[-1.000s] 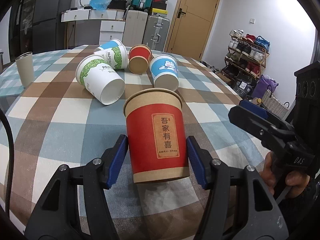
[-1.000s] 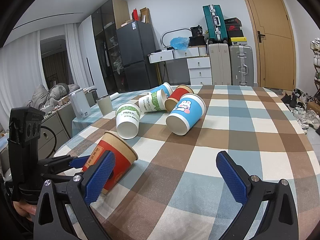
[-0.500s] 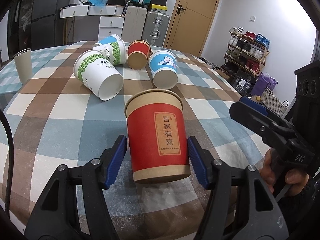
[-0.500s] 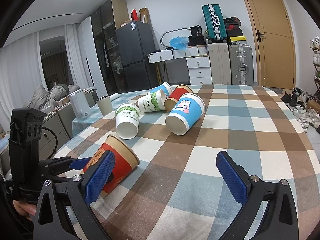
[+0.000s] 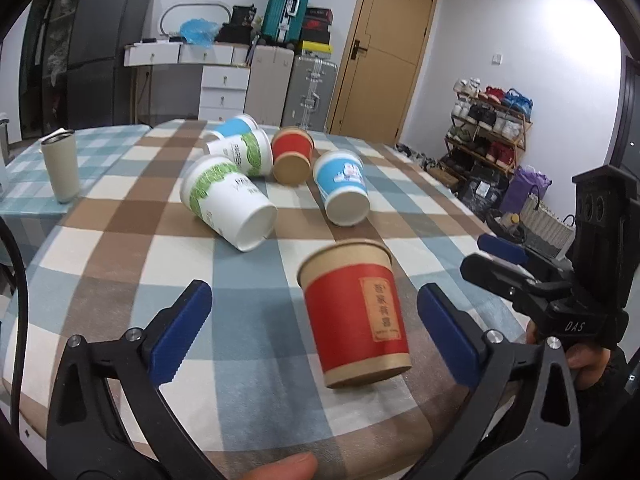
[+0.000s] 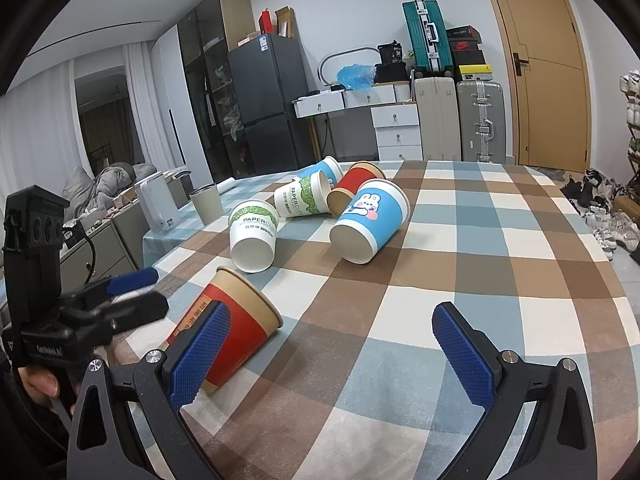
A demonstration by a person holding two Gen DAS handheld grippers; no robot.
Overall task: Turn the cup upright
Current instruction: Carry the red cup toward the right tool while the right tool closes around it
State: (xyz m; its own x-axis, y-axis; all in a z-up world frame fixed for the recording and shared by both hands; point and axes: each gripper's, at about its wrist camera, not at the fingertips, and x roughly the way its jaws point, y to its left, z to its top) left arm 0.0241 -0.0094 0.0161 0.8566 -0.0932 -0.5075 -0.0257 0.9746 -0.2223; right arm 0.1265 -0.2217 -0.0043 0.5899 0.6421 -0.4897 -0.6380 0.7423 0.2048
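My left hand-held gripper [image 5: 314,322] is wide now, where half a second ago its blue pads were closed in on both sides of the red cup [image 5: 354,314]. The pads stand well clear of the cup's wall on either side, so I have let it go. The red cup sits between them, nearer the right pad, mouth up, on the checked worktop [image 5: 120,240]. In the left wrist view it looks slightly blurred and tilted, and in the right wrist view it leans a good deal, so I cannot tell whether it has settled flat on its base or is still rocking. If it holds, I judge this cup done.

Further along the worktop, the white and green cup [image 5: 224,200], the second red cup [image 5: 290,156] and the blue cup [image 5: 342,188] all lie on their sides, as before, so there is more to flip.

My right hand-held gripper [image 6: 338,356] is also wide, empty, hovering over the worktop just right of the red cup [image 6: 234,330], unchanged.
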